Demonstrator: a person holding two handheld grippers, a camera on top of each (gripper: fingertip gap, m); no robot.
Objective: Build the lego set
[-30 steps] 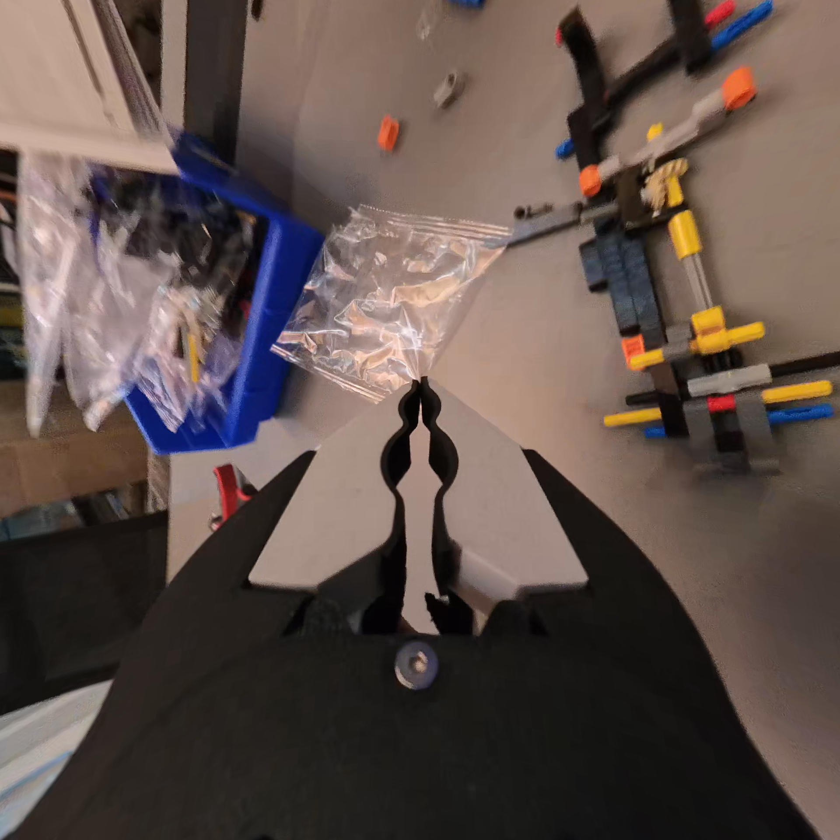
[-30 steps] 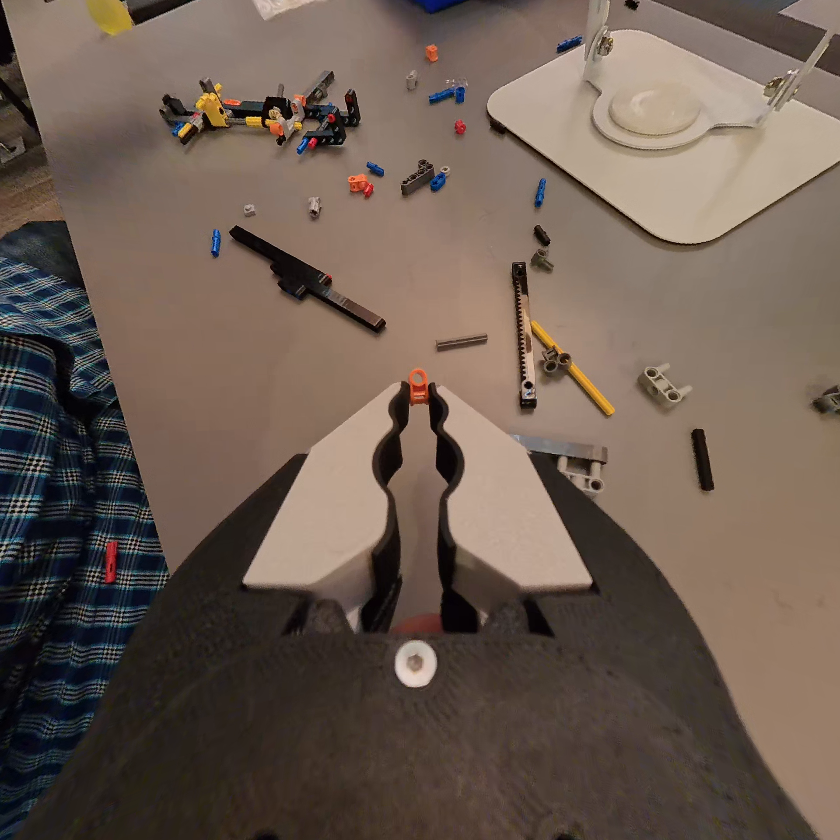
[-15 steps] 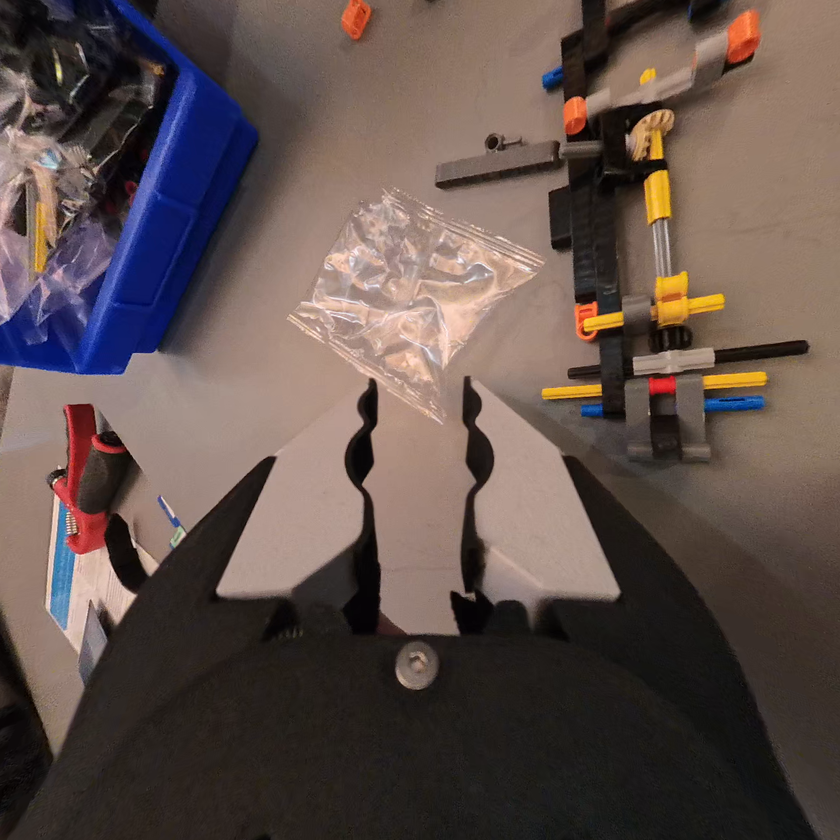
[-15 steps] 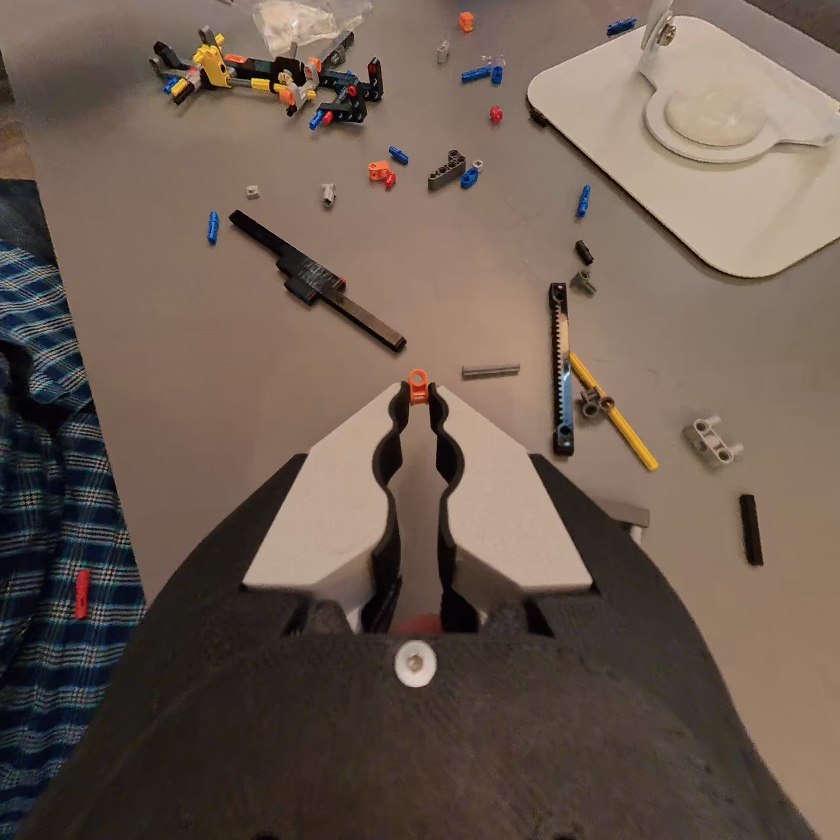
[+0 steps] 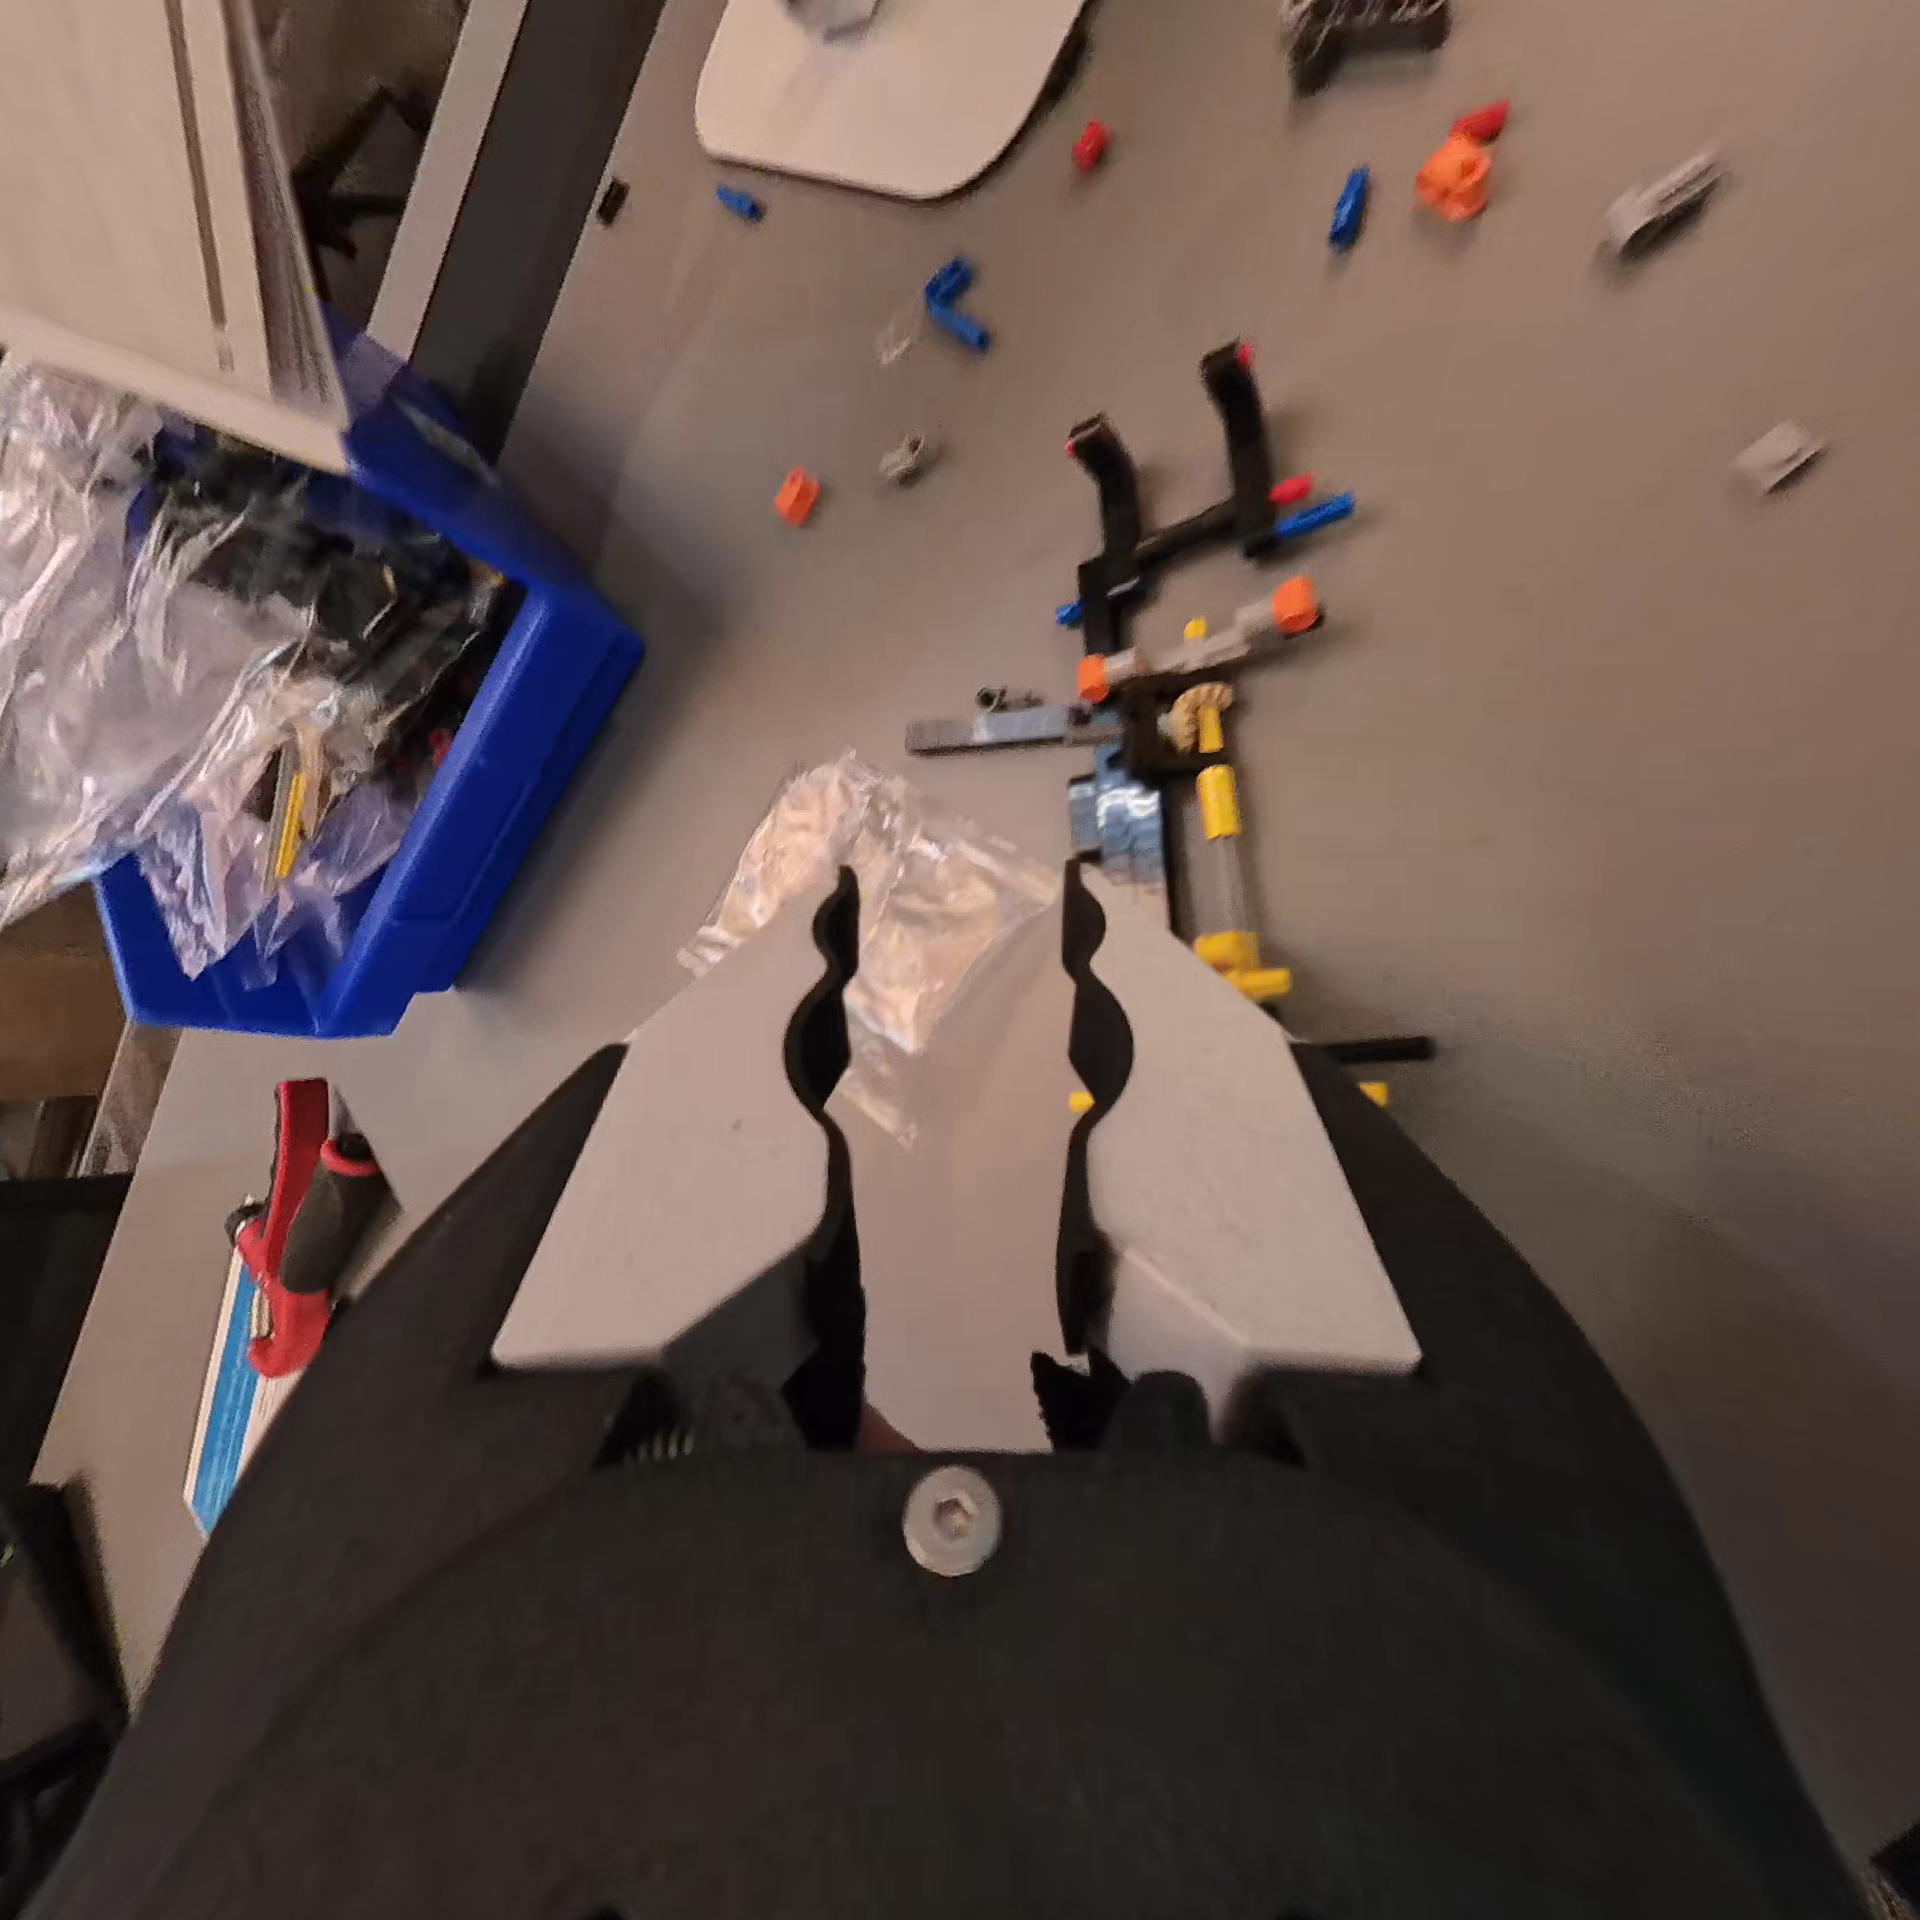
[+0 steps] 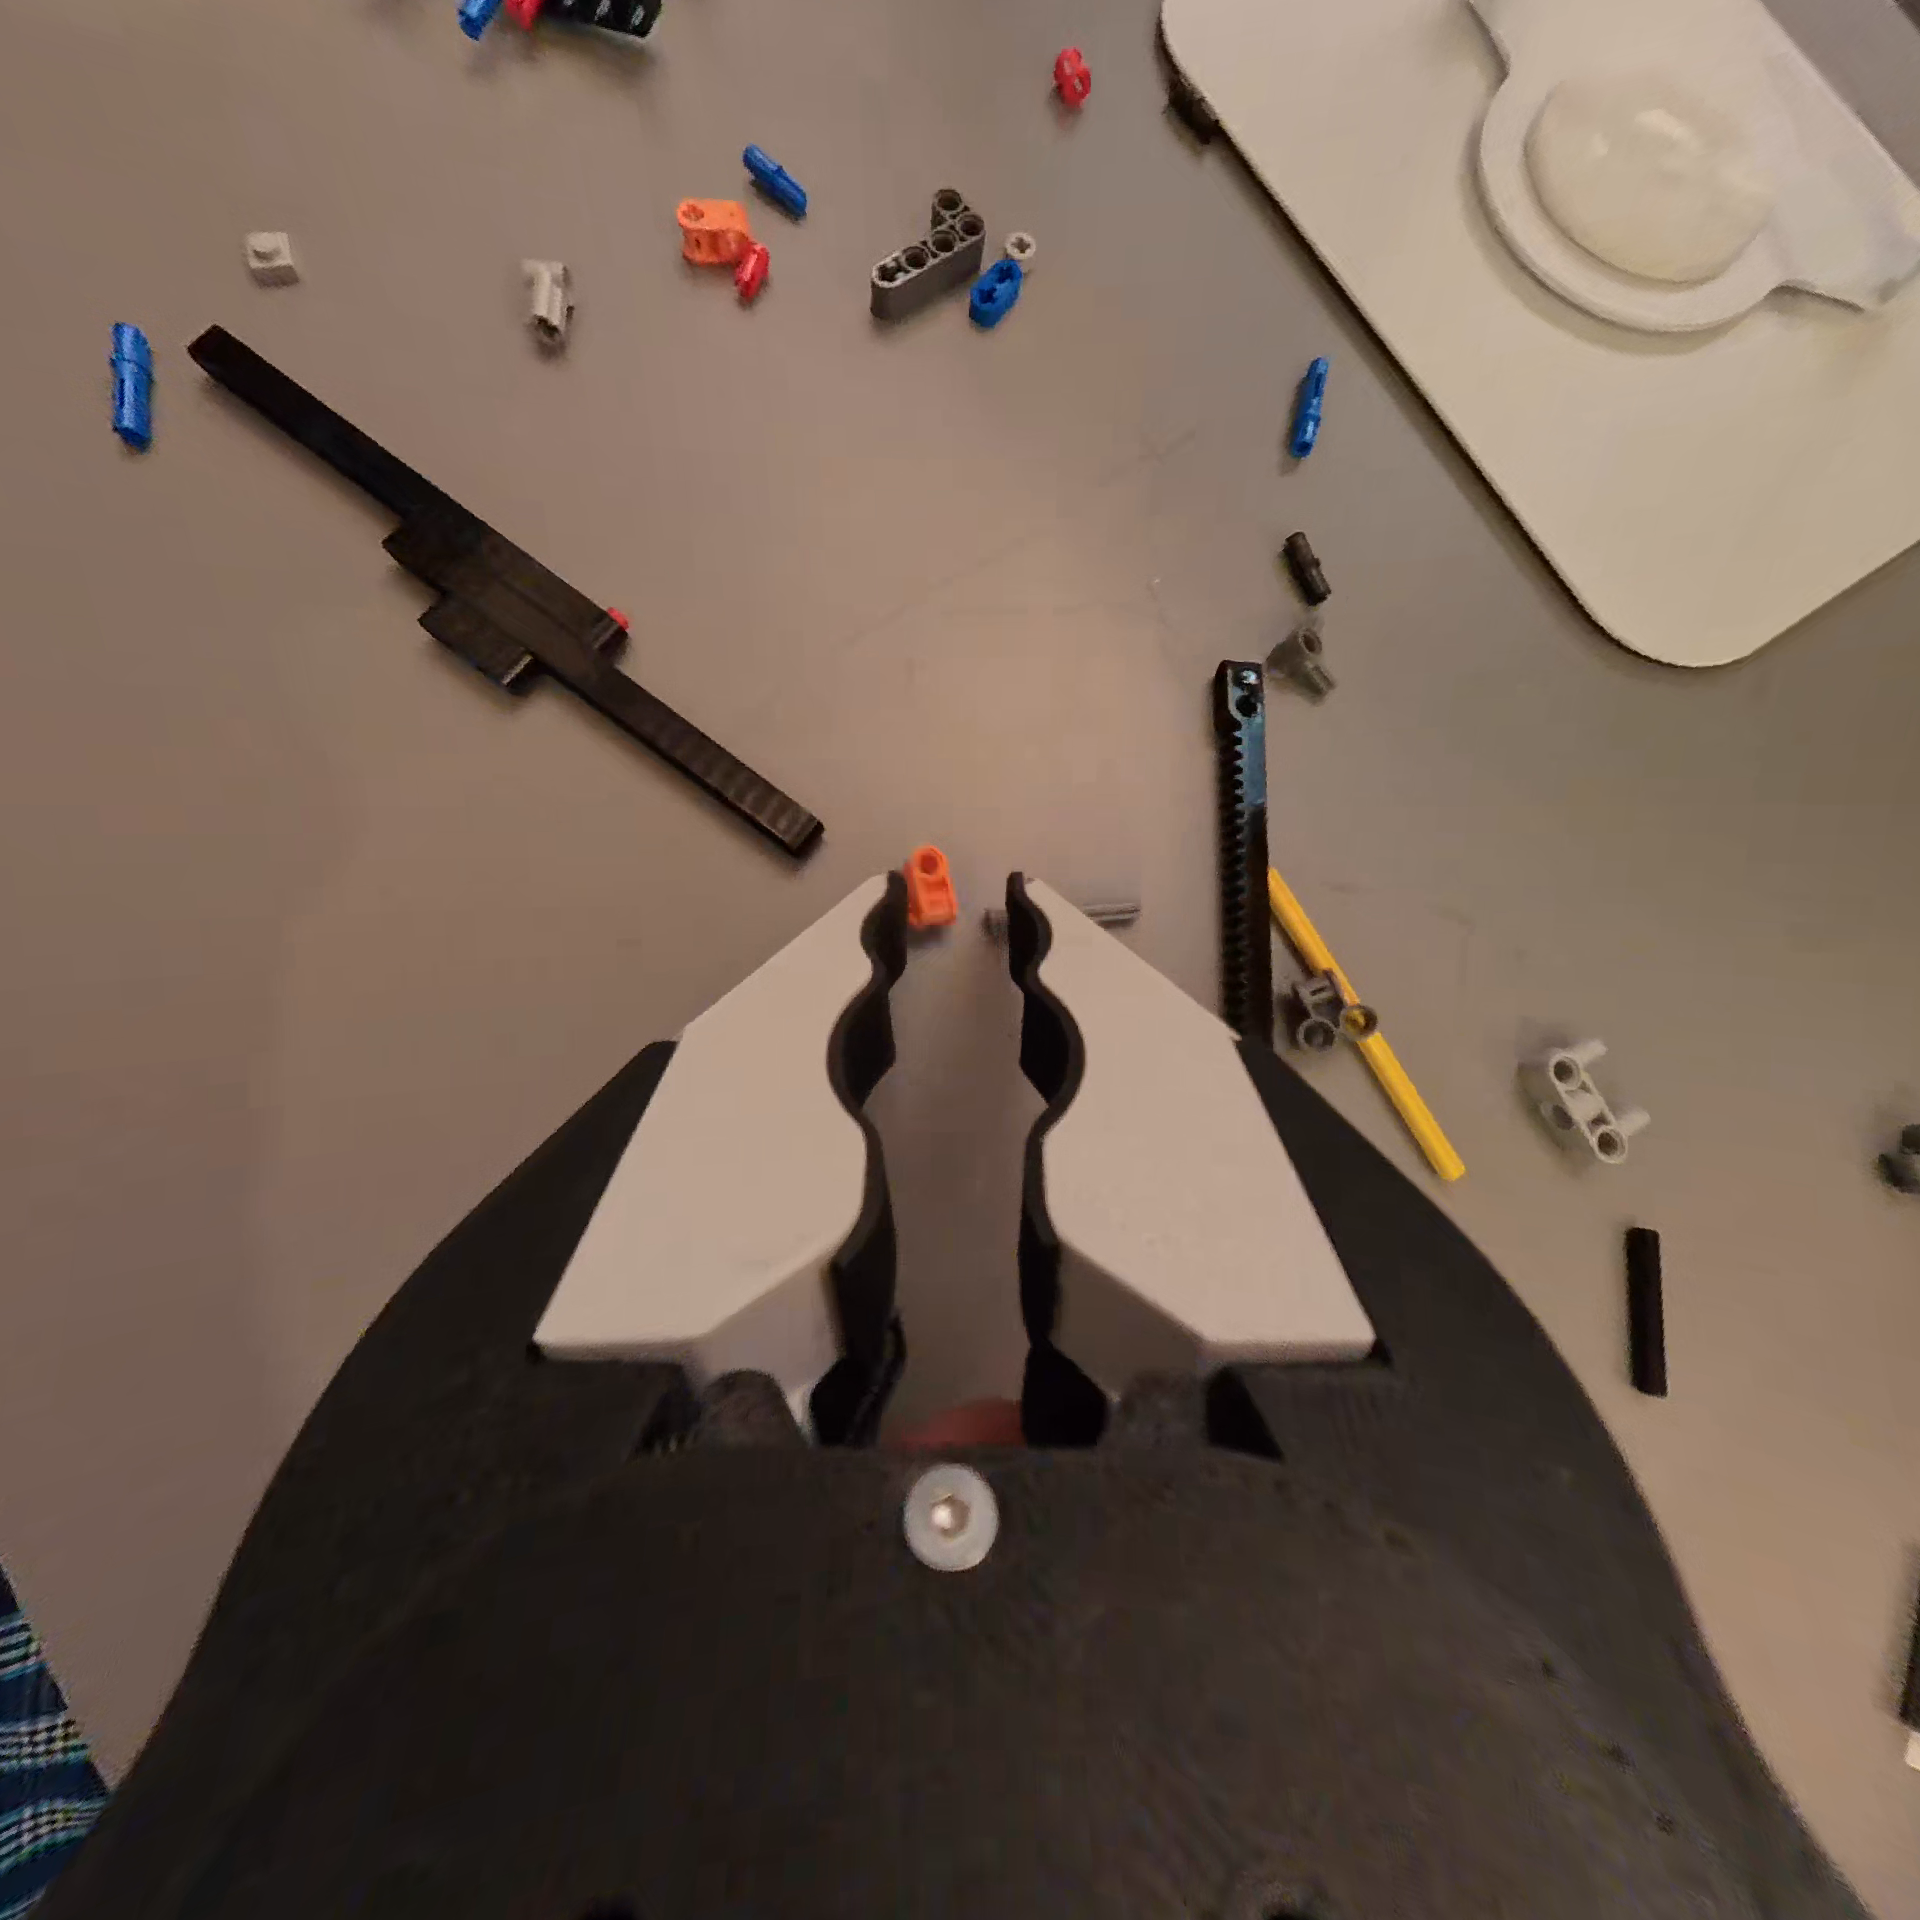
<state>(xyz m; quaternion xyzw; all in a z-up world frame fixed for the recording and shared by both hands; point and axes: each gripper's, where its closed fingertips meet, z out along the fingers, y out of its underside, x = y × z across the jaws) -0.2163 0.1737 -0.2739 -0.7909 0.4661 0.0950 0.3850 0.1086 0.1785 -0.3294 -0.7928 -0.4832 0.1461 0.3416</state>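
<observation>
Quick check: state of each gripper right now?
Left gripper: open, empty, above the clear bag.
Right gripper: open; orange piece beside its left finger.

Right gripper (image 6: 954,896): jaws parted; small orange connector (image 6: 929,885) seen against left fingertip; black toothed rack (image 6: 1243,847) laid nearby on grey table (image 6: 987,582).

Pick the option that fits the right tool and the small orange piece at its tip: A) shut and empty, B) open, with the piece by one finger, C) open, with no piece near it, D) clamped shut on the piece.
B: the right tool has its jaws apart, and the small orange piece sits beside the one finger, clear of the other.
</observation>
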